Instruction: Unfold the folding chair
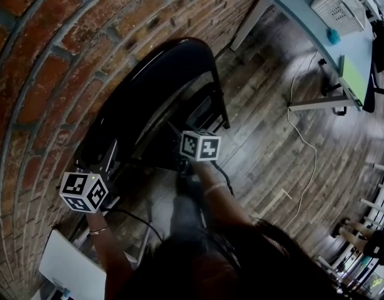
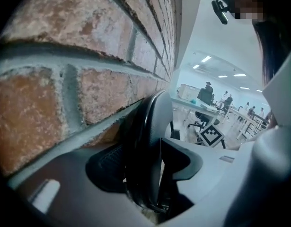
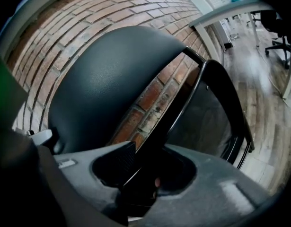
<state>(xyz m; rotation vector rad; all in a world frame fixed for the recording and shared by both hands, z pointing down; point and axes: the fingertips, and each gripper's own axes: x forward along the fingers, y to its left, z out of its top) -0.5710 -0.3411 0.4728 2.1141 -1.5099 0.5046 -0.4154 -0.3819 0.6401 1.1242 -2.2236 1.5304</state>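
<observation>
Seen from the head view, the black folding chair (image 1: 160,80) leans against the brick wall (image 1: 48,55), standing on a floor of dark wooden planks (image 1: 266,142). Only this view takes in the pale blue counter (image 1: 316,36) further off, with a white slatted basket (image 1: 338,5) on it and a white cable (image 1: 304,136) trailing over the boards.

The left gripper (image 2: 145,163) sits at the chair's wall-side edge. Its own view shows rough red brick with wide grey mortar close by. The chair's glossy curved rim runs between the spread fingers (image 2: 105,164), and a pale sliver of gap shows beside the rim. Beyond lies a bright office with distant people, and the marker cube (image 2: 211,135) of the other gripper.

The right gripper (image 3: 150,167) shows what the others miss. The chair's rounded shell is matte, finely pebbled plastic, and brick is visible through the slot between the shell and a thin, shiny black frame tube. That tube passes between its fingers (image 3: 114,162), which are spread around it. The tube is close against the ribbed pad on one side, with dark space on the other.
</observation>
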